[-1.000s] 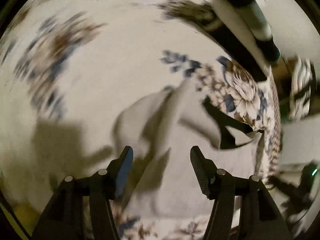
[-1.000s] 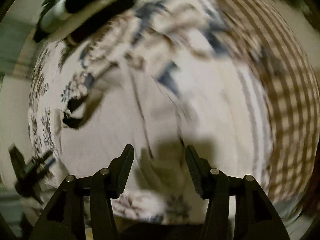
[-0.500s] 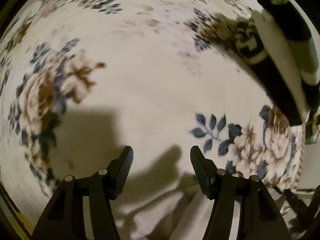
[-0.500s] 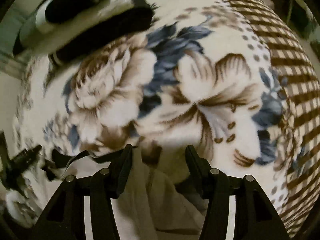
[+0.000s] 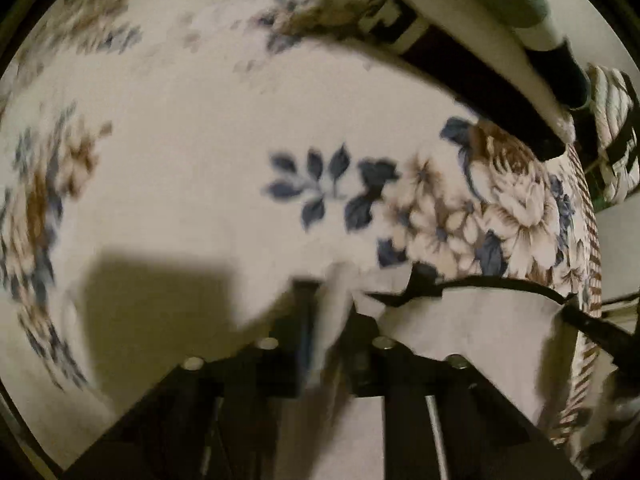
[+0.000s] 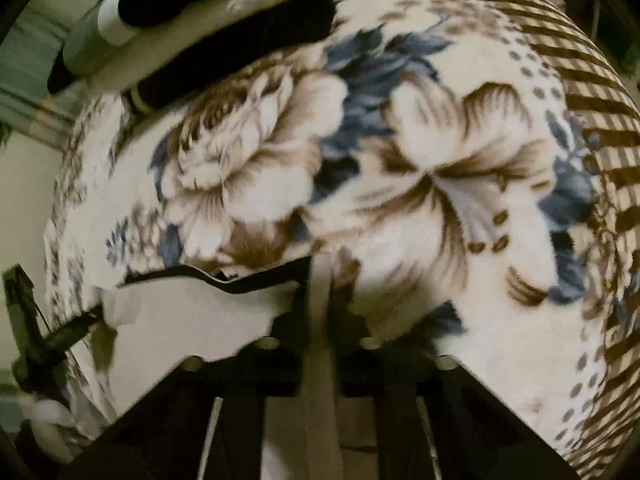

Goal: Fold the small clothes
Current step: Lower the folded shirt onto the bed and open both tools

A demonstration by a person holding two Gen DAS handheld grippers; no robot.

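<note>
A small white garment with black trim (image 5: 472, 332) lies on a floral blanket (image 5: 208, 168). My left gripper (image 5: 330, 304) is shut on a bunched white fold at the garment's left top edge. In the right wrist view the same white garment (image 6: 192, 320) spreads to the left, its black trim along the top. My right gripper (image 6: 320, 280) is shut on a white strip at the garment's right top edge. The other gripper shows at the left edge (image 6: 28, 332) of the right wrist view, blurred.
A stack of folded clothes in black, white and grey-green (image 5: 492, 52) lies at the blanket's far edge, also in the right wrist view (image 6: 200, 32). The blanket has a brown checked border (image 6: 592, 92). A striped bundle (image 5: 612, 136) sits beyond the bed.
Both grippers were open half a second ago and have closed on the garment's top edge, one at each end. The views have shifted slightly over the blanket.
</note>
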